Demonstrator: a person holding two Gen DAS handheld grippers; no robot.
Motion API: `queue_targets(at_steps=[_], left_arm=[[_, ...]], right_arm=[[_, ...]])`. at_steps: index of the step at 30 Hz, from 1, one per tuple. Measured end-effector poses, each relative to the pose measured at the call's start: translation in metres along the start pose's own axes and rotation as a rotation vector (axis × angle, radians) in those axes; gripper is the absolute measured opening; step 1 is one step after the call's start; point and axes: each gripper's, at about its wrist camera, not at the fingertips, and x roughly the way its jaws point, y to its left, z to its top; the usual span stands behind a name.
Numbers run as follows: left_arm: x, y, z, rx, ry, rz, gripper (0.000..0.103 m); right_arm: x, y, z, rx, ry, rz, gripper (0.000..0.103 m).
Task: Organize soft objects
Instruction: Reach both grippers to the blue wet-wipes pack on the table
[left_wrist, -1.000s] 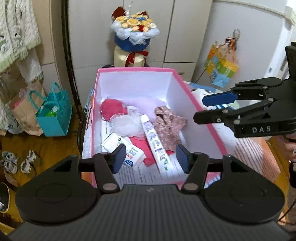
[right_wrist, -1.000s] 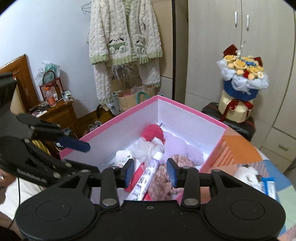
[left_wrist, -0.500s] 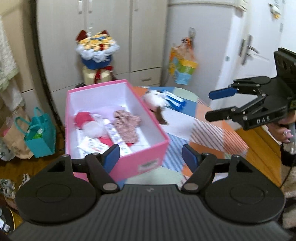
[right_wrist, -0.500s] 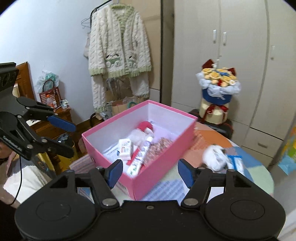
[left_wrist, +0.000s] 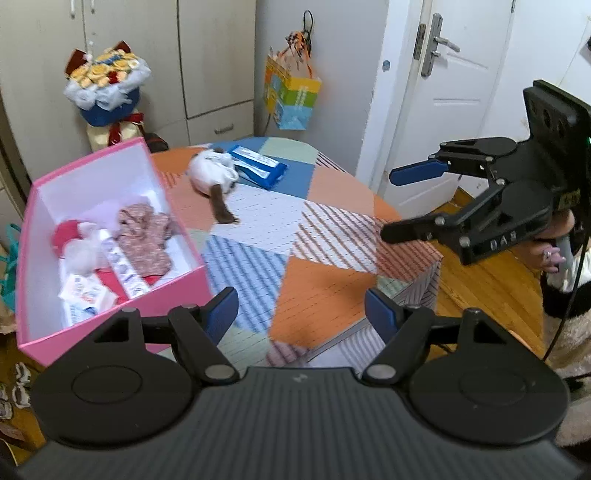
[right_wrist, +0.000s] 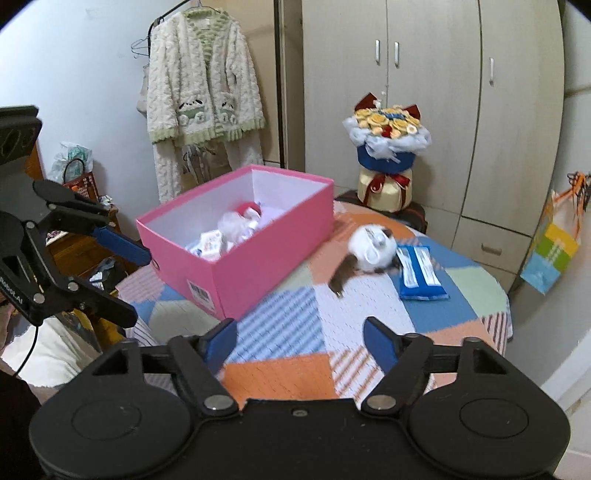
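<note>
Left gripper (left_wrist: 301, 308): lower centre of the left wrist view, jaws wide apart, nothing between them; right gripper (right_wrist: 300, 341): lower centre of the right wrist view, jaws have just been opening, likewise empty; pink box (left_wrist: 177, 291): left of frame on the patchwork table (left_wrist: 325, 295), containing soft items and a tube; white-and-brown plush toy (left_wrist: 214, 177): upper centre, slightly blurred, apparently touching the blue packet (left_wrist: 258, 168) beside it

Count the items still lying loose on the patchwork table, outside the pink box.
2. The white plush toy lies beside the pink box, and the blue wipes pack touches its far side. Nothing else shows on the table, though the box may hide something.
</note>
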Motion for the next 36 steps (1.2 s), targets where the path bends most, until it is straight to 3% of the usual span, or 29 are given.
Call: queue_targets(at_steps=[10, 12, 13, 18, 21, 28, 32, 36], left_arm=[[0.057, -0.009, 0.035, -0.049, 0.049, -0.021, 0.078], [0.068, -0.008, 0.043, -0.066, 0.047, -0.02, 0.083], [0.073, -0.007, 0.046, -0.08, 0.038, -0.019, 0.088], [0.108, -0.003, 0.06, -0.158, -0.119, 0.107, 0.088], [0.129, 0.006, 0.066, -0.213, -0.18, 0.136, 0.088], [0.183, 0.029, 0.091, -0.366, -0.155, 0.069, 0.082], [0.213, 0.031, 0.1, -0.412, -0.162, 0.084, 0.081], [0.238, 0.04, 0.105, -0.502, -0.152, 0.149, 0.081]], right_arm=[[0.016, -0.036, -0.018, -0.017, 0.019, -0.035, 0.091], [0.021, -0.045, -0.019, -0.013, 0.013, -0.034, 0.091], [0.024, -0.049, -0.019, -0.013, 0.011, -0.031, 0.091], [0.048, -0.065, -0.018, -0.056, -0.016, -0.038, 0.092], [0.07, -0.077, -0.016, -0.064, -0.013, -0.045, 0.092], [0.121, -0.114, -0.006, 0.018, -0.006, -0.036, 0.092], [0.153, -0.133, 0.001, 0.024, 0.007, -0.041, 0.093], [0.182, -0.148, 0.01, 0.062, 0.059, -0.092, 0.095]])
